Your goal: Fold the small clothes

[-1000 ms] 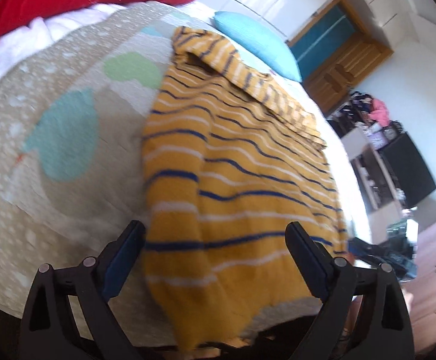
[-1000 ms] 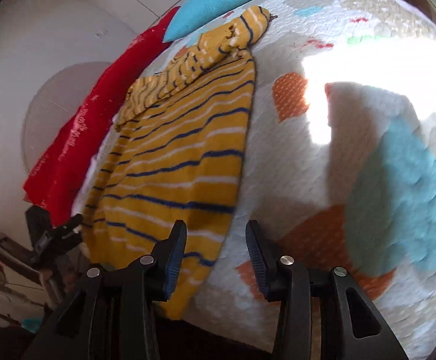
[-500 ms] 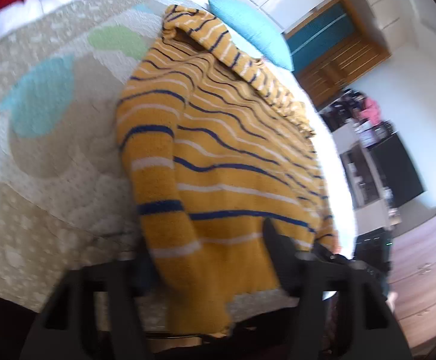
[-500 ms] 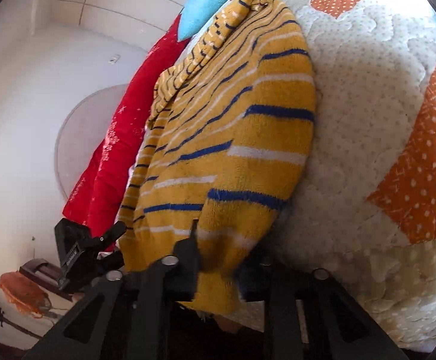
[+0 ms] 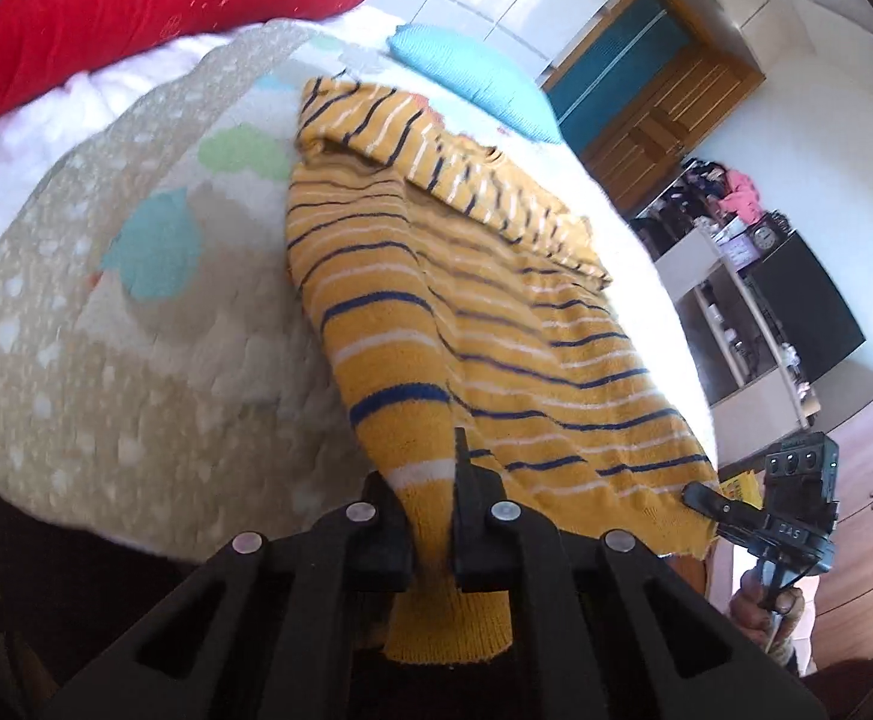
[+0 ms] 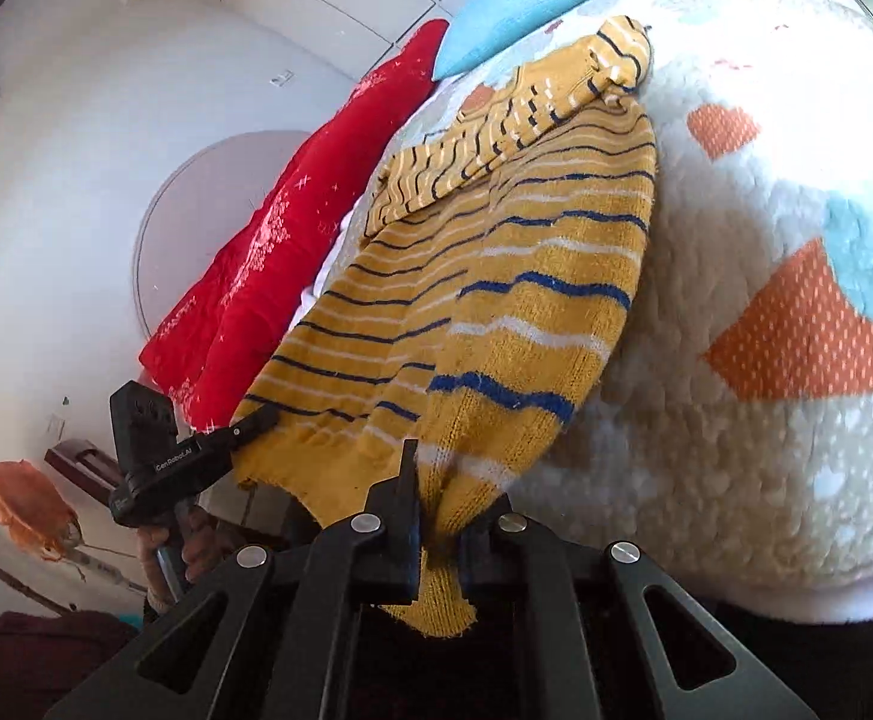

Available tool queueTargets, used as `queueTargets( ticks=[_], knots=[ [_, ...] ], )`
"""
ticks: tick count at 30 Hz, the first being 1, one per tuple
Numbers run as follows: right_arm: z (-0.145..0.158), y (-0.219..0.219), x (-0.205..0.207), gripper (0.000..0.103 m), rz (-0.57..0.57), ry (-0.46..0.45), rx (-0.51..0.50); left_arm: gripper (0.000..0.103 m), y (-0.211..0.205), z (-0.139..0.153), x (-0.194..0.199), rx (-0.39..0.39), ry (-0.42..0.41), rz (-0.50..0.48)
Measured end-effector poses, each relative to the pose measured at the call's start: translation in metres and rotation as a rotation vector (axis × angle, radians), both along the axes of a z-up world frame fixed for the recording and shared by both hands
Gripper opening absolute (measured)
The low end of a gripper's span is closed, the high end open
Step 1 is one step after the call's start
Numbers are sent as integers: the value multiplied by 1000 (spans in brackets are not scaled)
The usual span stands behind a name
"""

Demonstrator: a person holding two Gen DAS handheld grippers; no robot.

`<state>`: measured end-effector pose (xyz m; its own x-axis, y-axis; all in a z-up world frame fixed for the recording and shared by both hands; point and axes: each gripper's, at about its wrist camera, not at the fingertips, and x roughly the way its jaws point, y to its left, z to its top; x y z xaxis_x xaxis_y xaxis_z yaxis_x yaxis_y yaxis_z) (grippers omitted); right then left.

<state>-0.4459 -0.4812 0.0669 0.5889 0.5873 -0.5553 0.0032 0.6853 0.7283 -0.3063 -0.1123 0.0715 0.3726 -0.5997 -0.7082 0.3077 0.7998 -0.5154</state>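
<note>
Mustard-yellow sweater [image 5: 472,312] striped navy and white (cream quilt [image 5: 106,360] beneath, teal and orange patches).

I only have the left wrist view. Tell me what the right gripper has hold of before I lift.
Observer: The right gripper has its jaws shut on the near hem of the yellow striped sweater. A fold of knit hangs out below them.
Operator: Now tell me what lies on that side of the sweater.
Observer: The quilt, which there shows an orange dotted patch and, farther up, a small orange heart.
</note>
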Motion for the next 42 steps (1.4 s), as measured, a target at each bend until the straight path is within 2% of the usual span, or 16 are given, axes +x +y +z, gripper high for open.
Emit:
queueTargets(
  ticks=[2,4,11,17,22,28,33,36,38,40,42],
  knots=[
    [-13,3,-3,9,0,46,-17,7,3,-15,2,14,42,21],
    [-24,-1,2,9,-14,68,16,7,12,-24,8,-31,95,39],
    [4,-18,34,10,-38,-25,10,8,4,1,36,-70,33,53],
    [50,-30,113,10,-85,-146,-62,8,-28,40,123,-76,-62,77],
    [73,-42,194,10,-138,-172,-152,8,-58,51,207,-65,-55,93],
    [57,-61,283,10,-188,-85,-189,8,-85,30,284,-34,24,119],
    [27,-85,342,12,-193,0,-142,9,-95,12,336,-74,94,137],
    [5,-101,366,13,-215,50,-91,18,-97,-6,363,-126,164,154],
    [-7,-110,378,17,-240,74,-59,28,-98,-15,376,-174,199,154],
    [-16,-118,386,26,-269,89,-22,53,-95,-20,385,-265,222,155],
    [-23,-123,391,33,-287,93,15,68,-90,-23,390,-355,233,174]
  ],
)
